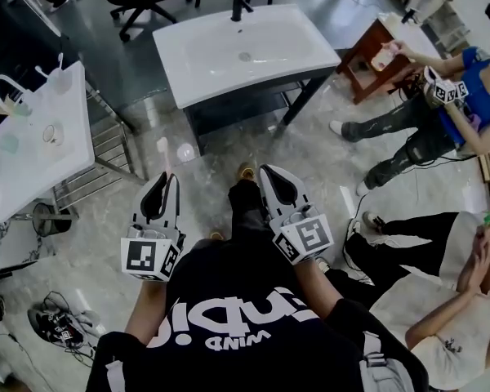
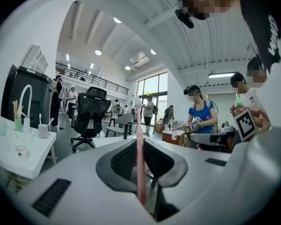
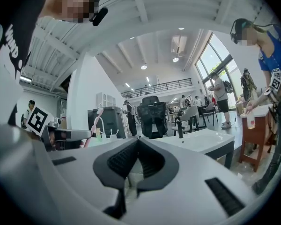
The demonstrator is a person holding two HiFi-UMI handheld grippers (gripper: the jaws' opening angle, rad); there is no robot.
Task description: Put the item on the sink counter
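Short of the sink table (image 1: 198, 65), the toothbrush (image 2: 139, 163) pinched in the left hand-held gripper (image 2: 140, 149) could swivel loose; the right hand-held gripper (image 3: 136, 144) is closed, empty.

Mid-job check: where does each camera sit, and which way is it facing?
Head view: on the person's head, facing steeply down; the sink lies ahead. It shows the person's shirt, the left gripper and the right gripper.
Left gripper view: on the left gripper, looking along its jaws, shut on the toothbrush, toward a chair.
Right gripper view: on the right gripper, looking along its shut, empty jaws toward the sink and chair.
Shared: both gripper views show the chair; the head and right gripper views share the sink.
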